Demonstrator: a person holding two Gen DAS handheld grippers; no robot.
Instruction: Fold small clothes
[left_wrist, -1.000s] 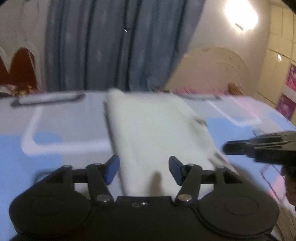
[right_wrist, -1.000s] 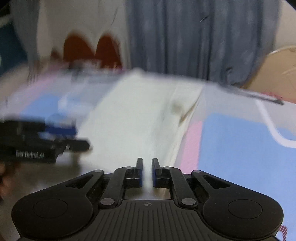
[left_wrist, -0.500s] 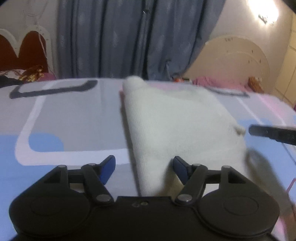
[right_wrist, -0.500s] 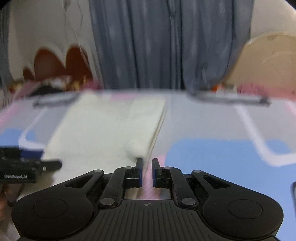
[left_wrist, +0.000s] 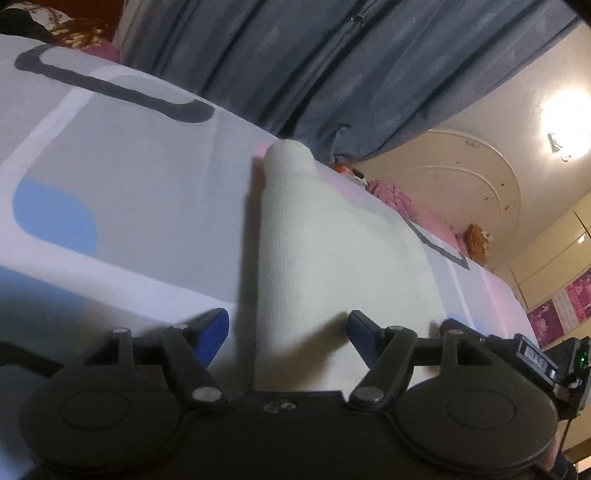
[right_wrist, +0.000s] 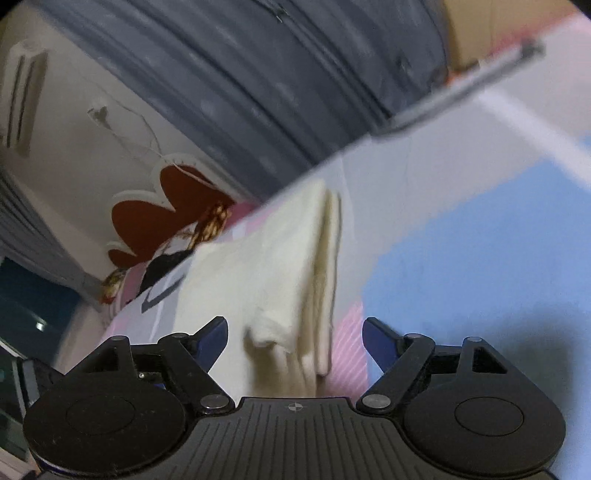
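A cream-white folded cloth (left_wrist: 332, 258) lies flat on the bed sheet (left_wrist: 129, 177). My left gripper (left_wrist: 286, 325) stands open over the cloth's near left edge; its blue pads do not touch the fabric. In the right wrist view the same cloth (right_wrist: 280, 266) shows stacked folded edges along its right side. My right gripper (right_wrist: 295, 328) has its jaws opening wide. The cloth's near right corner lies between them, not pressed. The right gripper's body (left_wrist: 535, 358) shows at the right edge of the left wrist view.
The sheet (right_wrist: 461, 258) has blue, grey and pink patches. A grey-blue curtain (left_wrist: 332, 66) hangs behind the bed. A red scalloped headboard (right_wrist: 162, 218) with dark and pink items stands at one end, a cream rounded board (left_wrist: 461, 173) at the other.
The right gripper's jaws went from shut to wide open. Both grippers rolled and moved in closer to the cloth's near edge. The left jaws spread slightly wider.
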